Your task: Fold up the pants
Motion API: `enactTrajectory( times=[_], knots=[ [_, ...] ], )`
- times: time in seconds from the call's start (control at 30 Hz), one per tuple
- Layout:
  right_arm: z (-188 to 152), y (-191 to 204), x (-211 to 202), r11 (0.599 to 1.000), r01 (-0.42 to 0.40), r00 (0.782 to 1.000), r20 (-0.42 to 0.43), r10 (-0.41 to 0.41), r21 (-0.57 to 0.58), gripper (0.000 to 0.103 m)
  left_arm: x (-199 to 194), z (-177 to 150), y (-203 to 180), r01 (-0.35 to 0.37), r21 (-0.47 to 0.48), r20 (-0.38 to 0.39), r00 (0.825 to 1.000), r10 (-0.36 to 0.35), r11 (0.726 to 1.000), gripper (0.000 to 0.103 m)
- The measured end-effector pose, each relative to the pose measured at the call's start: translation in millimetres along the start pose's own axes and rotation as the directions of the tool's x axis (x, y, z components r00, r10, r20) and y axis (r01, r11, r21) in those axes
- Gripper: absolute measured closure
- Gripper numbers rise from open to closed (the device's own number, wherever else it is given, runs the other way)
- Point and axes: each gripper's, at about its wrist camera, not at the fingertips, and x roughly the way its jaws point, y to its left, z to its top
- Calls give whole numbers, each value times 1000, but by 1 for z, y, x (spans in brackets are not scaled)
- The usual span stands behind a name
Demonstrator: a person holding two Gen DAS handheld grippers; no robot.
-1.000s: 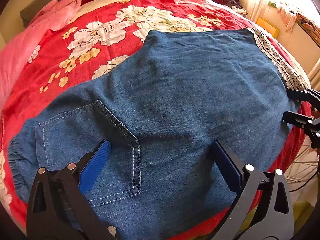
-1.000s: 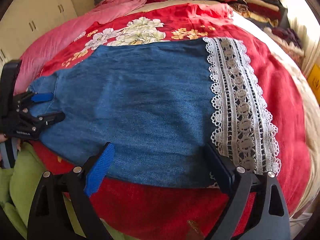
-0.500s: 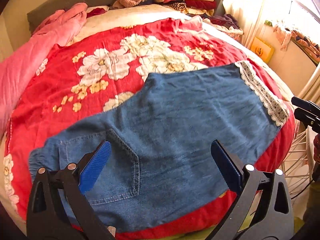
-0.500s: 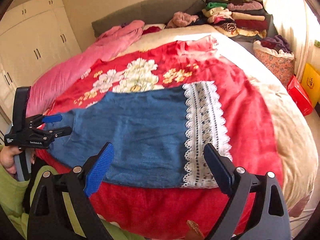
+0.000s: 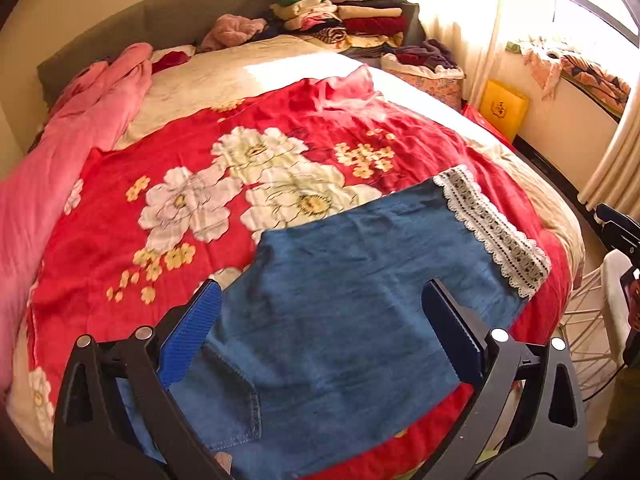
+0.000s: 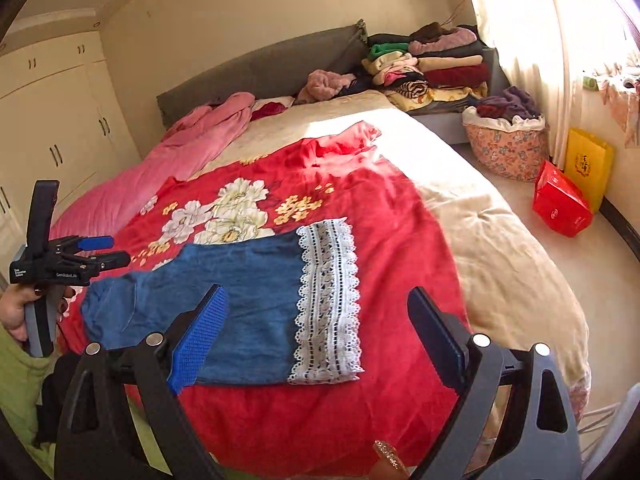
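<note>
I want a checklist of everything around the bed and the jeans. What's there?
Surface: bed under a red flowered blanket.
Job's things: pants, blue denim with a white lace hem, lying flat near the bed's near edge, a back pocket facing up.
Clutter: pink quilt along the far side; stack of folded clothes by the headboard; flowered laundry basket; red bag and yellow bag on the floor.
Grippers: left gripper open, empty; right gripper open, empty; neither touches the pants.
Cables: a thin dark one at the left view's right edge.
Surroundings: wardrobe, curtain, sunny window.
</note>
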Motion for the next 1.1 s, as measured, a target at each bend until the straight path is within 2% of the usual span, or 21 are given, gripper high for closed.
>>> enactTrajectory(
  times=[0.03, 0.3, 0.4, 0.5, 0.7, 0.9, 1.1],
  knots=[
    [0, -4, -2, 1000, 8, 1000, 6, -8, 7, 6, 1, 5, -3, 6, 7, -1, 1000, -6, 1000, 9],
    [-10, -27, -9, 998, 27, 999, 28, -28, 59, 6, 24, 41, -23, 48, 55, 0, 999, -48, 997, 9],
    [-17, -30, -1, 997, 16, 1000, 0, -16, 76, 6, 39, 56, -31, 66, 77, 10, 998, -67, 995, 9],
    [-23, -26, 10, 997, 9, 1000, -28, -7, 74, 6, 59, 71, -37, 105, 83, -13, 994, -105, 991, 9],
    [-31, -14, 39, 997, -23, 996, -88, 30, 78, 6, 99, 90, -50, 141, 117, -51, 989, -136, 983, 9],
    [-38, -2, 62, 996, -44, 990, -134, 54, 73, 6, 135, 98, -67, 163, 170, -83, 985, -151, 972, 9],
    [-42, 2, 76, 995, -53, 986, -155, 65, 83, 6, 154, 91, -80, 213, 194, -106, 975, -195, 958, 9]
  ],
)
